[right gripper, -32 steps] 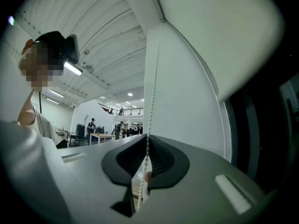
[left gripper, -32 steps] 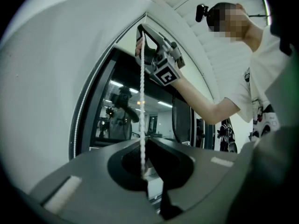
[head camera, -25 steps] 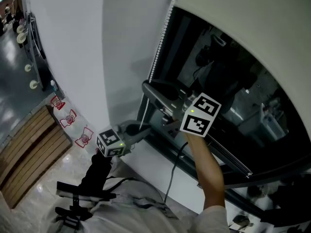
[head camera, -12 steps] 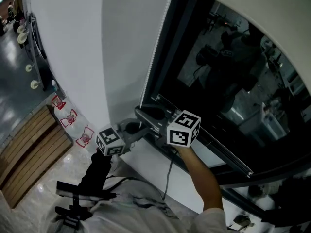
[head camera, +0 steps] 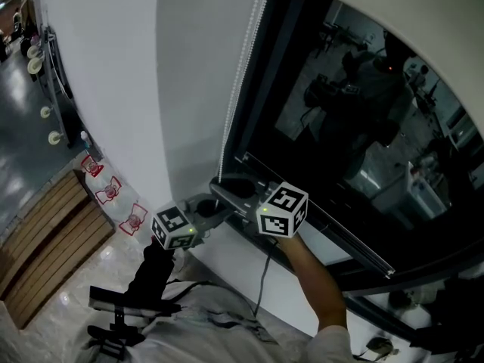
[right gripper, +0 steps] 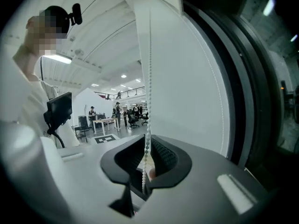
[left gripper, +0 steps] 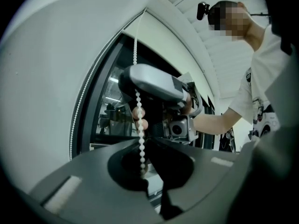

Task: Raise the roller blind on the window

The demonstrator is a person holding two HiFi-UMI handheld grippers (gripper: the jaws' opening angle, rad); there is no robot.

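Most of the blind (head camera: 439, 21) is judged to be wound up already: only a white band of it is seen along the upper right of the head view, above the dark window (head camera: 363, 127). Its chain (head camera: 240, 74) is hung down the window's left edge, from top centre to the middle of that view, where both grippers are set on it. The chain is clamped in the left gripper (left gripper: 142, 171), whose jaws are fully together on the beads, presumably so that the blind cannot slip back while the other hold is changed. The right gripper (right gripper: 145, 171) is held just above it; its jaws have just been opening and are now narrowly parted, with the chain running loose between the ribbed pads rather than pinched. That release is read as preparation for a fresh hold higher up. Both grippers are pointed roughly level, so that the strand drops straight through each gap. A white wall (head camera: 113, 89) fills the left of the head view.
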